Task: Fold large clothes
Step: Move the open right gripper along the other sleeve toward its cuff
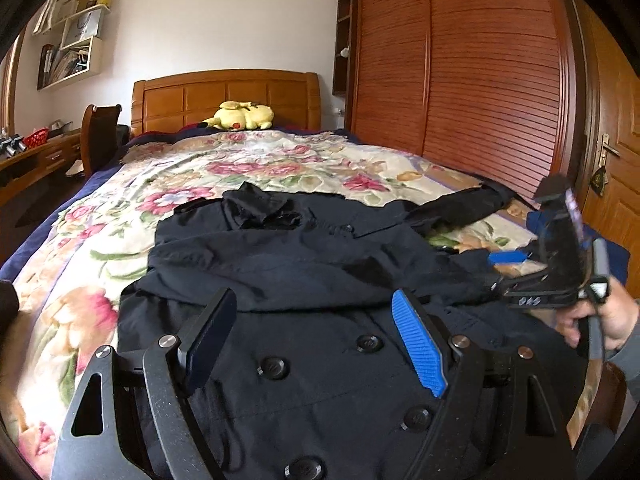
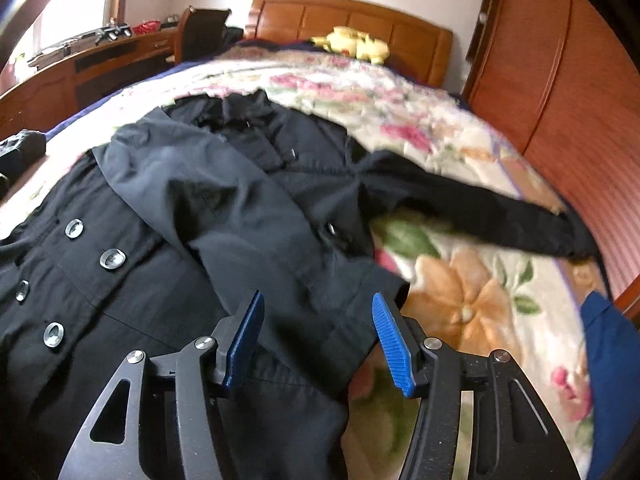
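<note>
Right wrist view: the right gripper [image 2: 318, 338] is seen with its two blue pads [image 2: 390, 340] apart and nothing pinched between them. Just under and a little beyond the pads, the end of one coat sleeve [image 2: 280, 248] lies folded across the front of the dark coat [image 2: 120, 280]. This sleeve runs from far left down to the near middle, so its end points almost straight at the pads. The other sleeve [image 2: 480, 208] is stretched out to the right over the flowered blanket [image 2: 460, 300], well apart from the pads. Its long line goes from the coat's shoulder out to the right edge of the bed, toward the wooden wardrobe [image 2: 560, 100].

In the left wrist view, the left gripper [image 1: 316, 336] is held over the buttoned front of the coat [image 1: 300, 280], with its pads [image 1: 418, 344] wide apart and empty. The coat is spread on the bed with its collar far away and its hem near. The right gripper [image 1: 516, 258] can be seen at the right side, close to the stretched-out sleeve [image 1: 460, 204].

That sleeve is judged to be the part still to be folded in. It lies nearer to the right gripper than to the left one, so it is best reached from the right side.
</note>
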`<state>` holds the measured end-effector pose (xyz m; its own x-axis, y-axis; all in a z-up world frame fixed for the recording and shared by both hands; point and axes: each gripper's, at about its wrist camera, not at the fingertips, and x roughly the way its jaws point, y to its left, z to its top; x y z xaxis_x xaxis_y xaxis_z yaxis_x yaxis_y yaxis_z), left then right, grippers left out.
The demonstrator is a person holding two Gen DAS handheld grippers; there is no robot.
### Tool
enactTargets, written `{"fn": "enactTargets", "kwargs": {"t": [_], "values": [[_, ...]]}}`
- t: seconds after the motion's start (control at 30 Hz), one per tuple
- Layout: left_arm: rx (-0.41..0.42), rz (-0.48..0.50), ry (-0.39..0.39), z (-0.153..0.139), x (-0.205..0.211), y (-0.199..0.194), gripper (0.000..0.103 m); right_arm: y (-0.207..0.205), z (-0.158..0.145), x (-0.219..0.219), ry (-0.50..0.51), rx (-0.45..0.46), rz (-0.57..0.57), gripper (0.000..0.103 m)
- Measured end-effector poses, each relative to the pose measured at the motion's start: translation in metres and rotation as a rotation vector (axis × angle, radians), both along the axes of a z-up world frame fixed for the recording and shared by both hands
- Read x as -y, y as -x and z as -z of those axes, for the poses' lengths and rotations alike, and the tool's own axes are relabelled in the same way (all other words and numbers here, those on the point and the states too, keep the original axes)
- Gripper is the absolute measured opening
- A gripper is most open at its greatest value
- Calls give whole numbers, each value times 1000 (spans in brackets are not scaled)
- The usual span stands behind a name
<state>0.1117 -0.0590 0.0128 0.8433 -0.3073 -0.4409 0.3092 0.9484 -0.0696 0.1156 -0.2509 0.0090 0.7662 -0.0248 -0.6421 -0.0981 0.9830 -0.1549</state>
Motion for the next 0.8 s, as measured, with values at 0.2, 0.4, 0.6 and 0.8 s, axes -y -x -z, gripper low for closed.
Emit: {"fn": "enactTargets", "kwargs": {"t": [0.2, 0.4, 0.6, 0.8], "values": [[-2, 7, -5, 2, 12, -8, 81, -21, 26, 25, -40, -138, 2, 58], [0, 4, -15, 5, 14, -9, 81, 0, 3, 44, -58, -43, -8, 60], [-4, -1, -21, 9, 16, -10, 81, 6, -20, 97, -42, 46, 91, 84], [-20, 0, -50, 20, 24, -15, 81, -21, -24, 174, -73, 59, 252, 84]]}}
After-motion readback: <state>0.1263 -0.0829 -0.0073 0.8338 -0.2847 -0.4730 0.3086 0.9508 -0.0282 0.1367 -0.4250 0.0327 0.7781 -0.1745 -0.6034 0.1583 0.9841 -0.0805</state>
